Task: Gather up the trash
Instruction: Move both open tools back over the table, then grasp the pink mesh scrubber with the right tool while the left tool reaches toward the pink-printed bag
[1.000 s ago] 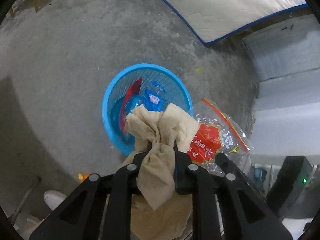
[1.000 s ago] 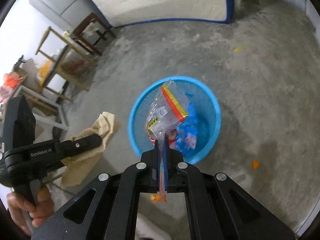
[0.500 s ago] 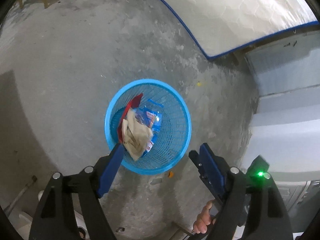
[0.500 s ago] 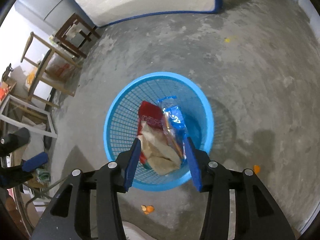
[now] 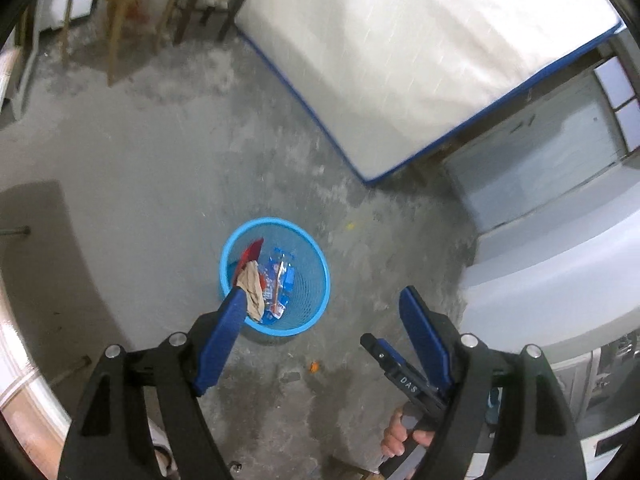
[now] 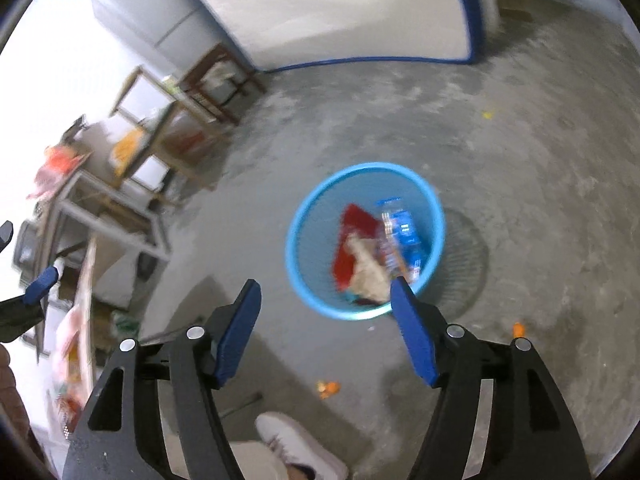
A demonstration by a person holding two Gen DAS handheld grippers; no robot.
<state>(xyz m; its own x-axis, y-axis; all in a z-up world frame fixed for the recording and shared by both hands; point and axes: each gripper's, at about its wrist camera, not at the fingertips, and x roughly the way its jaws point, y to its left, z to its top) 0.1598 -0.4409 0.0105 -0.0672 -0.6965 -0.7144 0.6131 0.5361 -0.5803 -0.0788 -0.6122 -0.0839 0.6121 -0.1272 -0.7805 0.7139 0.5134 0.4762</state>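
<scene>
A blue mesh basket (image 5: 276, 222) (image 6: 360, 168) stands on the concrete floor. In it lie a beige crumpled cloth (image 5: 253, 284) (image 6: 370, 272), a red wrapper (image 5: 251, 254) (image 6: 352, 240) and a clear bag with blue print (image 5: 280, 280) (image 6: 406, 236). My left gripper (image 5: 323, 292) hangs high above the basket, open and empty. My right gripper (image 6: 324, 283) is also above it. Its jaws are opening and nothing is between them. A hand (image 5: 400, 436) holds the right gripper at the lower right of the left wrist view.
Small orange scraps (image 5: 314, 367) (image 6: 328, 388) lie on the floor near the basket. A white mattress with blue edging (image 5: 420, 60) leans at the back. Wooden stools (image 5: 120, 0) and cluttered frames (image 6: 120, 184) stand to the left. A white shoe (image 6: 296, 444) is below.
The left gripper let go of the beige cloth and the right let go of the clear bag. Both now lie in the basket. Both grippers opened and rose away from it.
</scene>
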